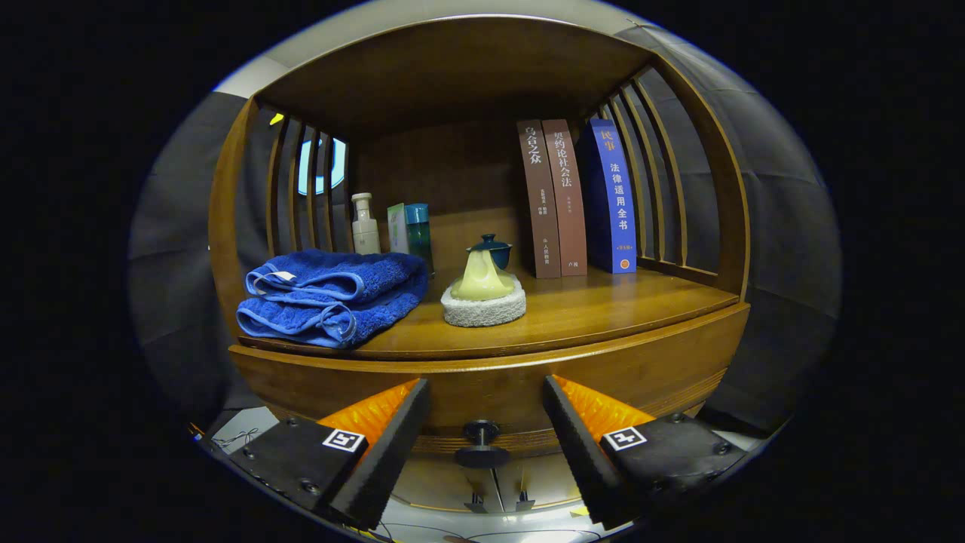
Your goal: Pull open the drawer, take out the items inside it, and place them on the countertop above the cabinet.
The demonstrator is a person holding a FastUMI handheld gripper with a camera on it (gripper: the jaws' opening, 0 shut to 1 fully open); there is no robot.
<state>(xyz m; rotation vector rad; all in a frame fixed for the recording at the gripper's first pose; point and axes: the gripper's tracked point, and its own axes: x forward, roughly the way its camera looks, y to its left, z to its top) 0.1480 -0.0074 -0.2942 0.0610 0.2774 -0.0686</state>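
The drawer (490, 385) is sitting closed under the countertop (603, 313), its dark knob (482, 443) lying between the fingers of the gripper (486, 411), which is standing wide open and gripping nothing. On the countertop, at about 12 o'clock from the knob, a yellow-handled scrubber (482, 296) is resting; a folded blue towel (332, 296) is lying at 10 o'clock, and three upright books (577, 197) are standing at 1 o'clock. A small teapot (491, 250) is peeking from behind the scrubber.
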